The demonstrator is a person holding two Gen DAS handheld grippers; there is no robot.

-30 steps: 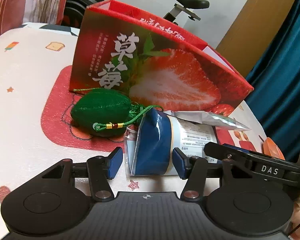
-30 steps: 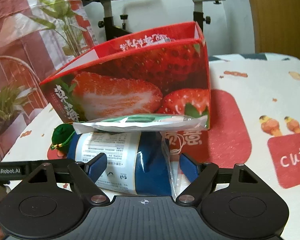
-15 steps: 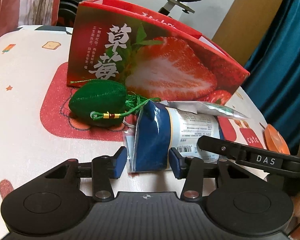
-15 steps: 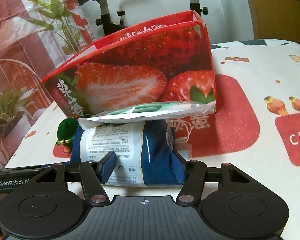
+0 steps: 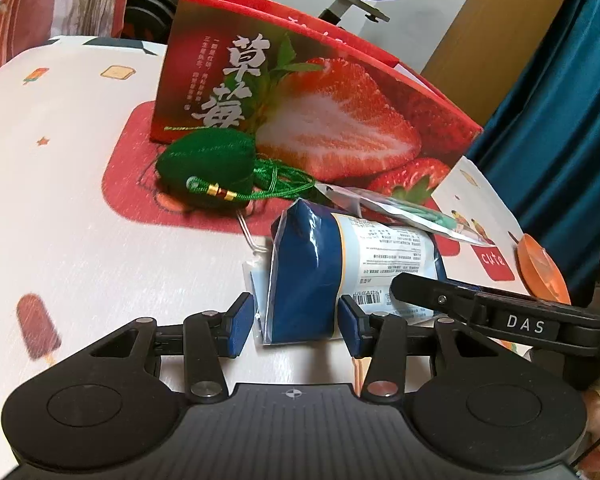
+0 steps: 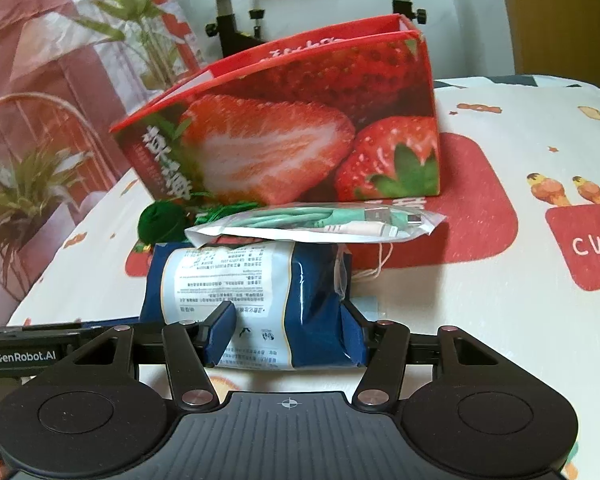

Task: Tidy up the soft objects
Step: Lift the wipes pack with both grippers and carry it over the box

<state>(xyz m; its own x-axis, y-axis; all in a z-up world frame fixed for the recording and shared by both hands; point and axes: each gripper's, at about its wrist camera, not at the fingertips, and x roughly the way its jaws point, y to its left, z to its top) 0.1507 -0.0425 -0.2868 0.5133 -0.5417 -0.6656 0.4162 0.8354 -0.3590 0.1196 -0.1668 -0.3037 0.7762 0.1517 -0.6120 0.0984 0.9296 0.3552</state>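
A blue and white soft package [image 5: 332, 264] lies on the table in front of the red strawberry box [image 5: 300, 92]. My left gripper [image 5: 296, 322] has closed on its near end; the right pad touches, the left pad [image 5: 238, 326] is by its clear flap. My right gripper [image 6: 290, 330] is shut on the other end of the same package [image 6: 256, 292]. A clear bag of green cables [image 6: 320, 222] rests on top of the package. A green stuffed charm with tassel cord [image 5: 206, 166] lies against the box, also in the right wrist view [image 6: 160, 224].
The strawberry box [image 6: 300, 128] stands open-topped behind the objects. An orange item [image 5: 540, 268] lies at the table's right edge by a blue curtain. An exercise bike stands behind the table. The tablecloth [image 5: 60, 200] has red patches and cartoon prints.
Both grippers have closed in on the blue package's two ends, from wide open to pressing on it. The package and cable bag have shifted a little.
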